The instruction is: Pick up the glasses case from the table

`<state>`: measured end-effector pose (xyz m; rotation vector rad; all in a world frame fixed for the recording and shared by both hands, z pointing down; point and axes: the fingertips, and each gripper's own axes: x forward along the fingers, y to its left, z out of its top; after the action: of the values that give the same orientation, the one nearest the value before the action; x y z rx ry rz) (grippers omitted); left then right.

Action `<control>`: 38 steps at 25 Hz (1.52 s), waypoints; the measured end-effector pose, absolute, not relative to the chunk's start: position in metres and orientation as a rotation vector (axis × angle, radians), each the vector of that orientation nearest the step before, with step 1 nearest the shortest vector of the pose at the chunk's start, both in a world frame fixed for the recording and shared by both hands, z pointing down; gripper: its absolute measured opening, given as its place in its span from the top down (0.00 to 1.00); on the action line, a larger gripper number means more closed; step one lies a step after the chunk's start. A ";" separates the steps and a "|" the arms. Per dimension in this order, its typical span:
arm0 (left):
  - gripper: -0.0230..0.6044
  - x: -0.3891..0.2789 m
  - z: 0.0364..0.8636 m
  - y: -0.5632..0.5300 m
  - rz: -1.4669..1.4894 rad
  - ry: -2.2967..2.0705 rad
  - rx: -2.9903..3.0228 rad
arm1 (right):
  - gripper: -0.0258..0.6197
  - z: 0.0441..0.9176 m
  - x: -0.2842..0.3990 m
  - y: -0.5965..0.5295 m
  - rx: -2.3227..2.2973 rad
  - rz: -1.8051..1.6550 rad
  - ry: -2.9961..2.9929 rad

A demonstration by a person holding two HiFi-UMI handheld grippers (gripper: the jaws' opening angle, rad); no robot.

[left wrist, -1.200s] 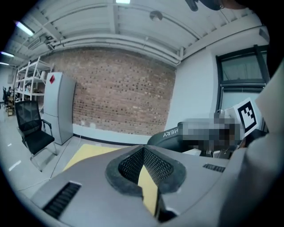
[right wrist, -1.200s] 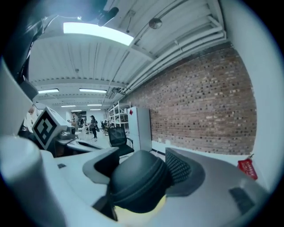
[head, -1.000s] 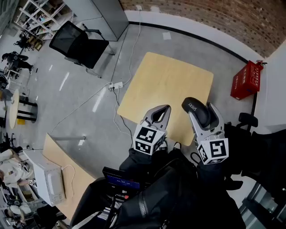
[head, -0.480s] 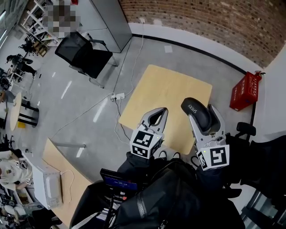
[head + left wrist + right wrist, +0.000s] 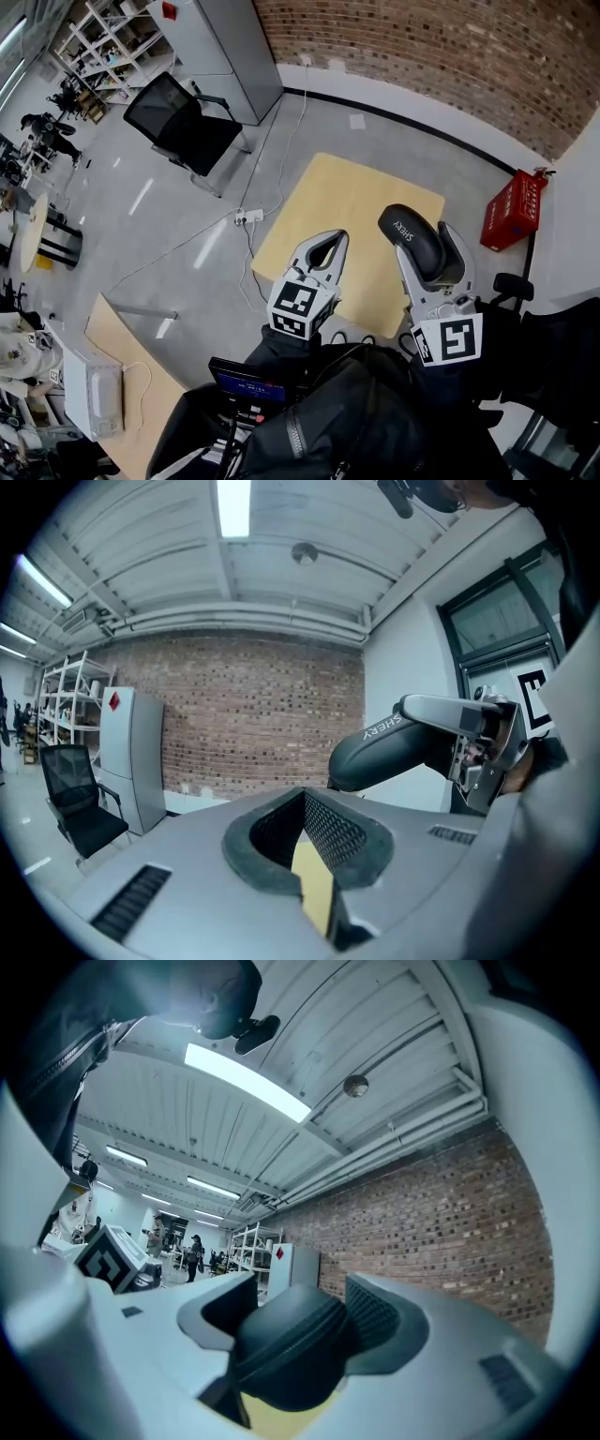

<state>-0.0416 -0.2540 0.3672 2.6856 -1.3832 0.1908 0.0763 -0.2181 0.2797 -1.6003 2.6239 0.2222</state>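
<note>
the pale square wooden table [image 5: 330, 199] sat farther below both tools than a second earlier. the left gripper [image 5: 328, 242] hung empty, its tongs together at the tips. the right gripper [image 5: 427, 236] stayed clamped on the dark grey oval zipped glasses case [image 5: 413, 240], clear above the table. only the right gripper view showed its zip seam; the head and left gripper views showed white "shery" lettering [image 5: 403, 226].

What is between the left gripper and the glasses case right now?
Nothing. In the head view, only bare table shows through the gap between the left gripper and the glasses case held in the right gripper.
</note>
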 end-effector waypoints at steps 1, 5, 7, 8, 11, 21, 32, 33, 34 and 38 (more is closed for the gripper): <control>0.96 -0.042 0.366 -0.254 0.187 -1.387 2.689 | 0.48 0.279 0.076 -0.218 -1.600 0.227 2.622; 0.96 -0.045 0.359 -0.255 0.178 -1.401 2.699 | 0.48 0.273 0.074 -0.219 -1.597 0.242 2.612; 0.96 -0.047 0.357 -0.255 0.173 -1.407 2.699 | 0.48 0.270 0.073 -0.219 -1.594 0.250 2.610; 0.96 -0.048 0.356 -0.255 0.171 -1.410 2.699 | 0.48 0.269 0.073 -0.219 -1.593 0.254 2.609; 0.96 -0.048 0.356 -0.255 0.168 -1.416 2.699 | 0.48 0.268 0.074 -0.218 -1.593 0.260 2.606; 0.96 -0.046 0.353 -0.256 0.155 -1.426 2.699 | 0.48 0.262 0.076 -0.218 -1.586 0.280 2.604; 0.96 -0.049 0.357 -0.254 0.169 -1.435 2.689 | 0.48 0.264 0.073 -0.217 -1.570 0.275 2.608; 0.96 -0.050 0.357 -0.254 0.171 -1.437 2.688 | 0.48 0.264 0.073 -0.218 -1.567 0.273 2.609; 0.96 -0.051 0.357 -0.254 0.173 -1.439 2.687 | 0.48 0.264 0.072 -0.218 -1.565 0.272 2.610; 0.96 -0.053 0.360 -0.254 0.178 -1.441 2.680 | 0.48 0.266 0.070 -0.219 -1.559 0.268 2.612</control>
<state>-0.0534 -0.2543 0.3595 2.6796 -1.4415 0.1784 0.0696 -0.2193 0.2656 -1.5587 2.6117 0.2685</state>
